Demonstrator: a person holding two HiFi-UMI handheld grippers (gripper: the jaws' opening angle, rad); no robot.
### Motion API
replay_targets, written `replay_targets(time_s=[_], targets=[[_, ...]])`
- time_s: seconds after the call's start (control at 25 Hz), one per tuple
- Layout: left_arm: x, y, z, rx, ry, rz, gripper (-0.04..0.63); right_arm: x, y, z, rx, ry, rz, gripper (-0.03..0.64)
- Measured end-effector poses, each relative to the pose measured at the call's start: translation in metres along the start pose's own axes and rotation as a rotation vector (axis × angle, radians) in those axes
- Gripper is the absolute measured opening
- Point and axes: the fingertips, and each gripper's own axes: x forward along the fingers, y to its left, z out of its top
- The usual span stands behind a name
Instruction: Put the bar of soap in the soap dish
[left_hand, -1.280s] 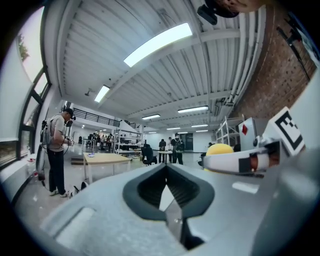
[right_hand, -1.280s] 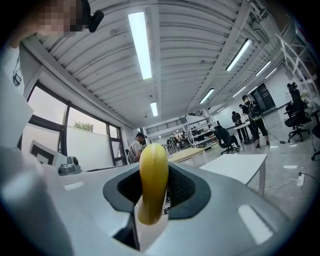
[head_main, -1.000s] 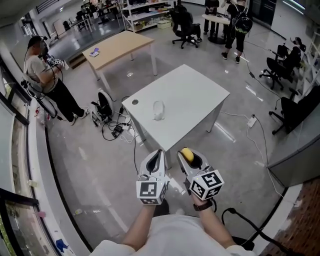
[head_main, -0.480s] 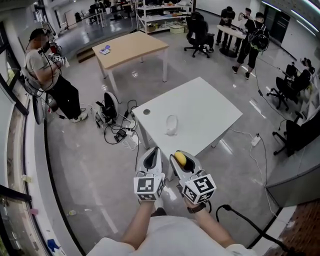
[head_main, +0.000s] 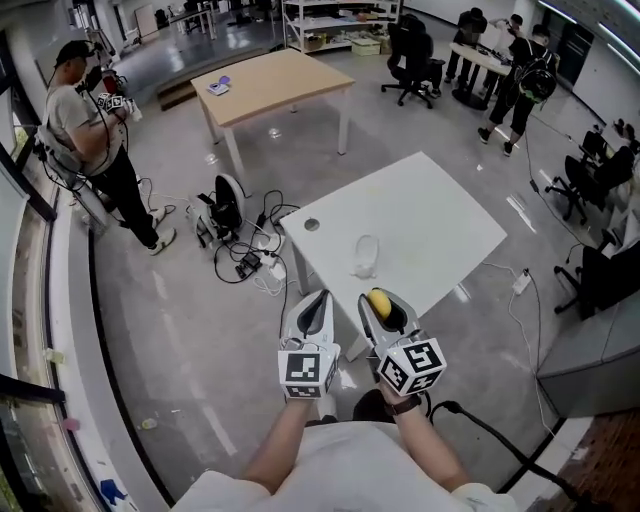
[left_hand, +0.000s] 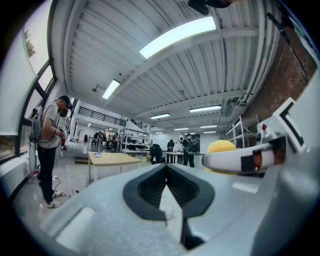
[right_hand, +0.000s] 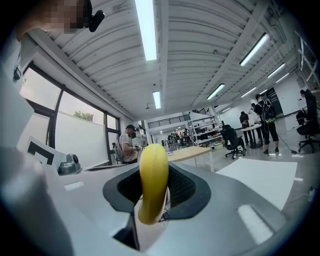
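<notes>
A yellow bar of soap (head_main: 378, 301) is clamped between the jaws of my right gripper (head_main: 381, 306), held out level over the floor just short of the white table (head_main: 430, 215). In the right gripper view the soap (right_hand: 152, 182) stands on edge between the black pads. A clear soap dish (head_main: 366, 256) sits on the table near its closest edge, ahead of both grippers. My left gripper (head_main: 316, 305) is beside the right one, shut, with nothing in it. In the left gripper view its pads (left_hand: 150, 190) meet, and the soap (left_hand: 221, 146) shows at the right.
A wooden table (head_main: 275, 85) stands farther back. Cables and a small device (head_main: 235, 225) lie on the floor left of the white table. A person (head_main: 90, 130) stands at the left by the windows. Other people, office chairs (head_main: 415, 55) and shelves are at the back.
Both grippers have moved forward together toward the white table, which now lies closer in front of them. The soap stays gripped in the right gripper.
</notes>
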Motion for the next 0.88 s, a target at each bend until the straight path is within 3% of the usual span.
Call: replay_targets(time_s=[0.28,0.44,0.6,0.88], targets=[[0.029,-0.006,-0.033,-0.009,0.045,-0.063,-0.002,0.012,-0.033,-0.021,0.055,0.060,-0.034,0.114],[0.056,0.003,-0.046,-0.013,0.061,-0.058,-0.002,0.031,-0.062,-0.034,0.099,0.092,-0.034,0.114],[0.084,0.014,-0.057,-0.044,0.110,-0.047,-0.002,0.051,-0.087,-0.050,0.130,0.164,-0.027,0.114],[0.127,0.008,-0.089,-0.029,0.163,-0.069,-0.002,0.076,-0.130,-0.095,0.158,0.304,-0.033,0.114]])
